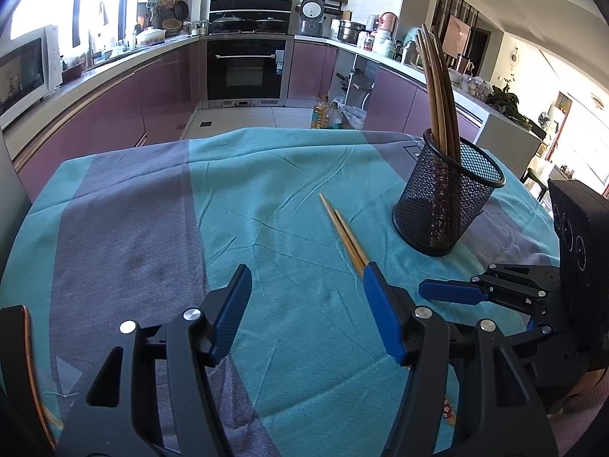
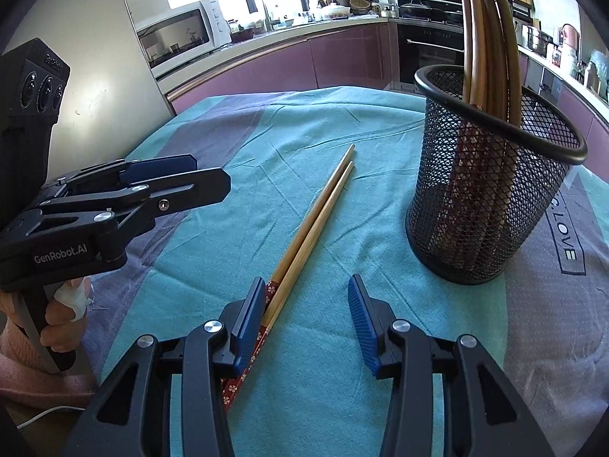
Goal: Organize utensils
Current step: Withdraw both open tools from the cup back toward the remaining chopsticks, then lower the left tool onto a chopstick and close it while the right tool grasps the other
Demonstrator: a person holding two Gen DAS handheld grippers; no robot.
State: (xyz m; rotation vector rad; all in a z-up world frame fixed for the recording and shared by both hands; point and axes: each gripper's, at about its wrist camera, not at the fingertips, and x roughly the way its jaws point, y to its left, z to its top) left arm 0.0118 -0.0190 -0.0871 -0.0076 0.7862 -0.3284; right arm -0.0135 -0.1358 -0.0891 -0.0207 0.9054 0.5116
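Note:
A pair of wooden chopsticks (image 2: 316,213) with red patterned ends lies on the teal and grey tablecloth (image 2: 228,251); it also shows in the left wrist view (image 1: 344,234). A black mesh holder (image 2: 491,175) stands upright to the right with several chopsticks in it, and shows in the left wrist view (image 1: 449,198) too. My right gripper (image 2: 306,304) is open and empty, low over the cloth, its left finger over the pair's red ends. My left gripper (image 1: 306,285) is open and empty, its right finger over the pair's near end.
The round table's far edge (image 1: 266,131) drops to a tiled kitchen floor with purple cabinets, an oven and oil bottles (image 1: 325,114) beyond. A grey wall panel (image 2: 125,76) stands at the table's left side. The right gripper (image 1: 456,291) shows in the left wrist view.

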